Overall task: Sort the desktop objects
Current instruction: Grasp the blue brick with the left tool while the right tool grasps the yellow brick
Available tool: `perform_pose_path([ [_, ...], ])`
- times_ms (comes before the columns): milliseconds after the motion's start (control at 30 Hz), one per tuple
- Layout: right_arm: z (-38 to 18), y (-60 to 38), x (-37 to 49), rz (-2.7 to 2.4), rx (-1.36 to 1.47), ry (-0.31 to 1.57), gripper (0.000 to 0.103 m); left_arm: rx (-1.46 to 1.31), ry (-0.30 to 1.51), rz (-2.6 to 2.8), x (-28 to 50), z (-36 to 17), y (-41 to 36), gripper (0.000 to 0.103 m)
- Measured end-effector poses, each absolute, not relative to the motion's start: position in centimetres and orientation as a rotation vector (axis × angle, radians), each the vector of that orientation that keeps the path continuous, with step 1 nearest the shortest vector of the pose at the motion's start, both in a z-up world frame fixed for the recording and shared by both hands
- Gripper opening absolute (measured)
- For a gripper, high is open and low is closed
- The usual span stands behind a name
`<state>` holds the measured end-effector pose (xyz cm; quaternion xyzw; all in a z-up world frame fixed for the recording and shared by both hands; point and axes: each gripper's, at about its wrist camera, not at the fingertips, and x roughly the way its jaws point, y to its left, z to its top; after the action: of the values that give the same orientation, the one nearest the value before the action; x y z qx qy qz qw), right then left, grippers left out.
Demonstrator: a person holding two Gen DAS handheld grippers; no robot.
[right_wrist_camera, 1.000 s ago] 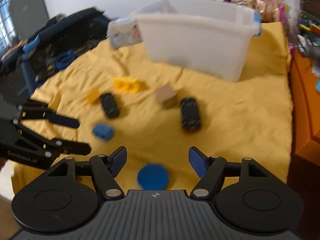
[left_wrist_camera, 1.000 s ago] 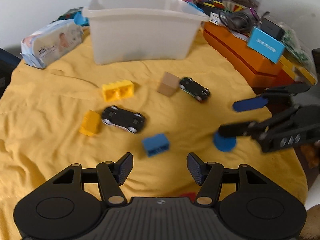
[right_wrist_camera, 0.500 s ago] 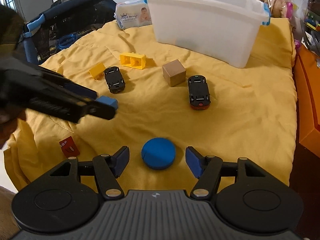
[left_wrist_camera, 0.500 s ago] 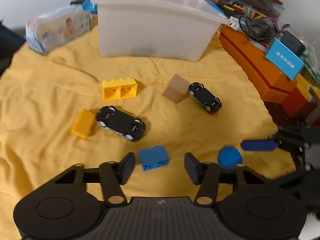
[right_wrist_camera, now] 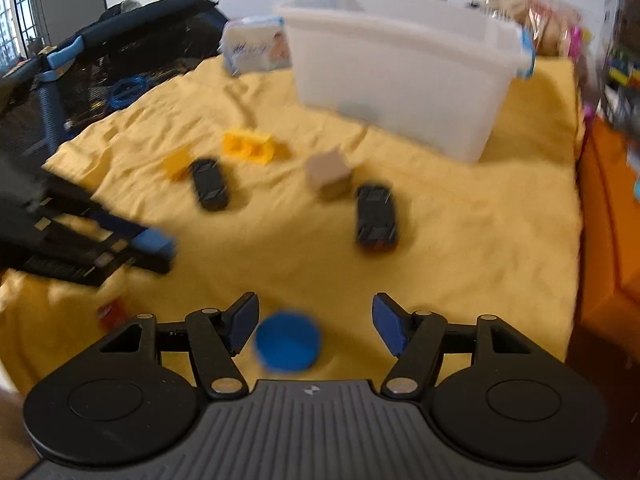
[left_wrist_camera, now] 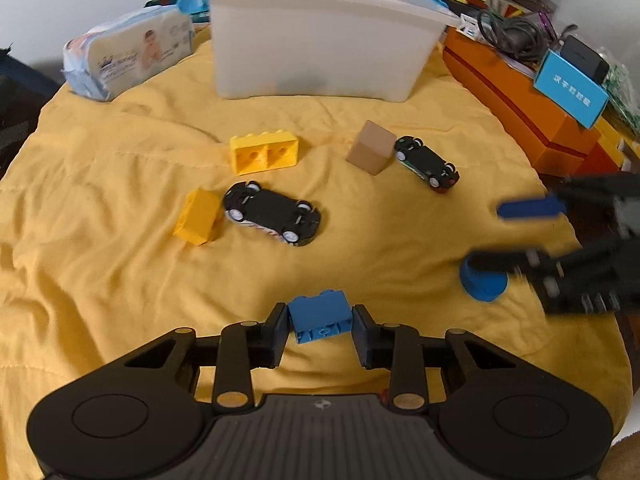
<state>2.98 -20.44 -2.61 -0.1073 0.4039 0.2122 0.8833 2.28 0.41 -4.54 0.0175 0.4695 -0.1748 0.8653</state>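
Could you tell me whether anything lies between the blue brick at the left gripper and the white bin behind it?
Yes. The blue brick sits between the closing jaws of the left gripper. On the cloth towards the white bin lie a black toy car and a yellow brick; lifting the brick over them should clear both.

The right gripper (right_wrist_camera: 314, 322) stands over the near edge of the yellow cloth (right_wrist_camera: 460, 248), jaws wide apart. A blue round disc (right_wrist_camera: 287, 340) lies on the cloth between the fingers, closer to the left one, touching neither. The left gripper (right_wrist_camera: 158, 250) enters from the left edge, blurred, with a blue block (right_wrist_camera: 154, 240) at its tips. Mid-cloth lie two black toy cars (right_wrist_camera: 210, 184) (right_wrist_camera: 376, 216), a tan cube (right_wrist_camera: 330, 174), a yellow two-hole brick (right_wrist_camera: 252, 146) and a small yellow block (right_wrist_camera: 176, 164). A white plastic bin (right_wrist_camera: 400, 80) stands at the far edge, a wipes pack (right_wrist_camera: 256, 46) just beside it
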Motion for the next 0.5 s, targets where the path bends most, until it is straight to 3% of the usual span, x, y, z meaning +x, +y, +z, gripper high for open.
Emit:
perform_pose_path([
  [100,-2.7,-20.1,5.2,0.407,-0.247,0.805,0.061,0.038,0.977,-0.361,2.2,-4.5,0.5,0.037],
  [267,-3.2,-18.3,7.0,0.411,-0.41,0.732,0.037,0.053,0.976,-0.367,1.9,-4.6,0.5,0.038],
  [500,-2.1,-16.5,7.0,0.494,-0.385,0.706,0.034,0.061,0.965,-0.35,2.5,-4.5,1.0,0.037],
])
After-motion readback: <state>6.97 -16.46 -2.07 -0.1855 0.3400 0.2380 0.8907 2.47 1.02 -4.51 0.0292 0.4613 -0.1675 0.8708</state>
